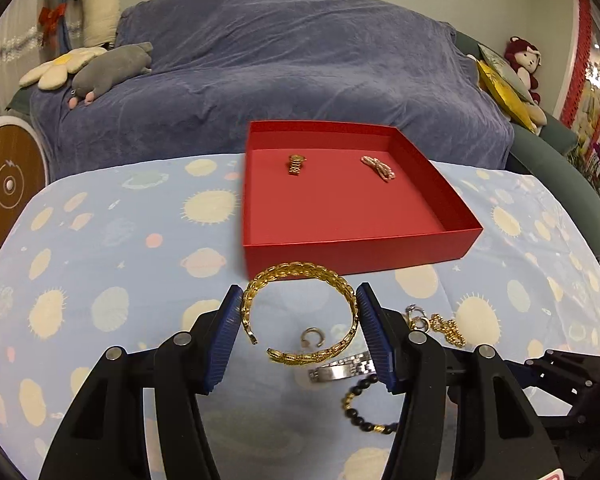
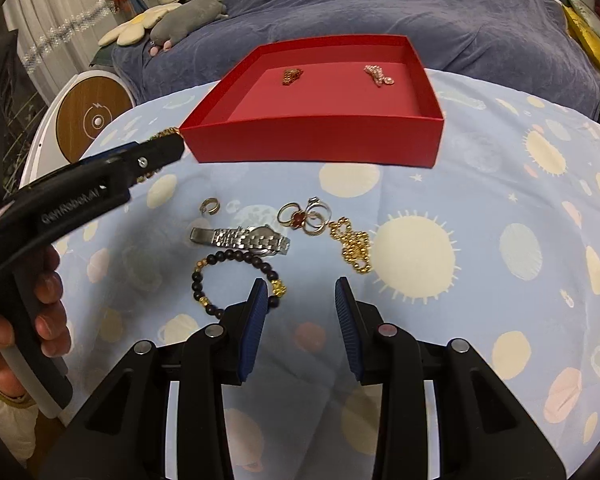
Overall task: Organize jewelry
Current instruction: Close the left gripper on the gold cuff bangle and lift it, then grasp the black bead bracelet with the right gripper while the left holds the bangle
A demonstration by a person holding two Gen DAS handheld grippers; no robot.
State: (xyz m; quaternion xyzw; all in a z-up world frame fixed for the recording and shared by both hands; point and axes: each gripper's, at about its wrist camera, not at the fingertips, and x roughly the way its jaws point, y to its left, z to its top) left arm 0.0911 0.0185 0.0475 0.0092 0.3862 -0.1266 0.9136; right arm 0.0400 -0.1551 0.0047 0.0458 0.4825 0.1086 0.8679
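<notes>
Blue planet-print tablecloth [image 2: 480, 208] bears an open red cardboard box [image 1: 356, 248]. Before it, my left gripper [image 1: 300, 300] clamps a woven gold cuff bangle [image 1: 300, 276]. My right gripper [image 2: 301, 292] hangs parted, empty, near a black bead bracelet [image 2: 236, 258].

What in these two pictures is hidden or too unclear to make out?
- Gold bangle: in the right wrist view the left tool covers nearly all of it.
- Silver watch: in the left wrist view a finger of that tool hides its face.
- Gold watch and pearl piece in the red box: too small for details in either view.
- Right tool: only a dark edge of it shows in the left wrist view.
</notes>
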